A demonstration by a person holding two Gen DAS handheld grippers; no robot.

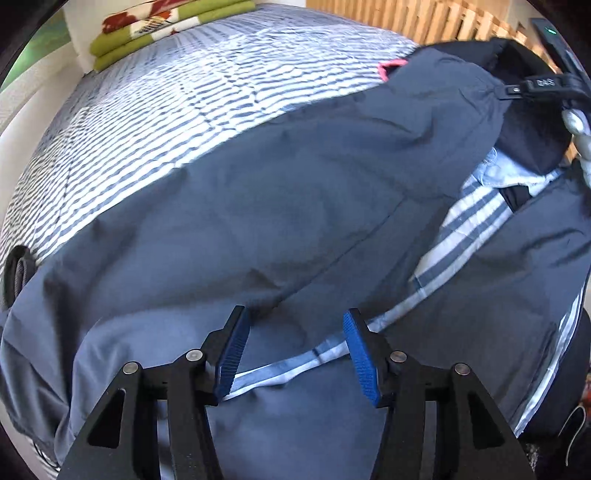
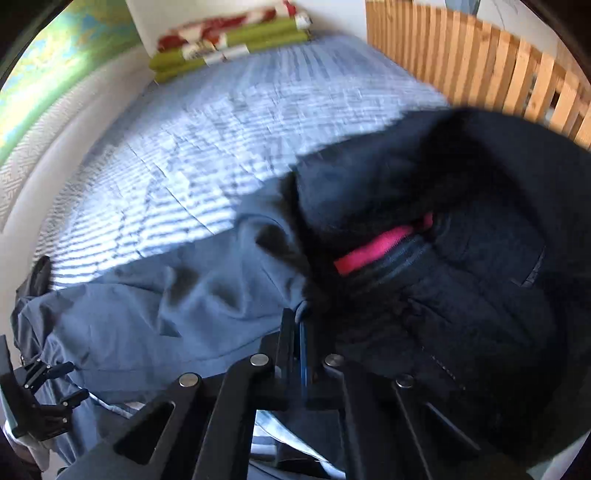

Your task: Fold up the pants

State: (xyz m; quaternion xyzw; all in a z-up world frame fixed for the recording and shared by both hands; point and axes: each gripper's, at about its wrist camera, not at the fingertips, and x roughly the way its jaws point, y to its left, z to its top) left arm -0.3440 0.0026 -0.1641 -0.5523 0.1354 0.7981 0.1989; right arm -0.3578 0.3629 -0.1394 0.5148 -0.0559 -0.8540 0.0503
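Dark grey-blue pants (image 1: 280, 206) lie spread across the striped bed cover (image 1: 155, 122). In the left wrist view my left gripper (image 1: 295, 317) hovers open just above a pant leg, with nothing pressed between its blue pads (image 1: 231, 354). At the top right the right gripper (image 1: 532, 86) holds the waist end lifted. In the blurred right wrist view the right gripper (image 2: 301, 325) is shut, pinching an edge of the pants (image 2: 177, 306). A pink band (image 2: 376, 245) shows inside the dark waist. The left gripper (image 2: 40, 387) is at the lower left there.
Folded green and red-flowered blankets (image 1: 166, 33) lie at the far end of the bed. A wooden slatted rail (image 2: 480, 70) runs along the right side and a white wall (image 2: 55, 155) along the left. Light striped cloth (image 1: 469, 218) shows between the pant legs.
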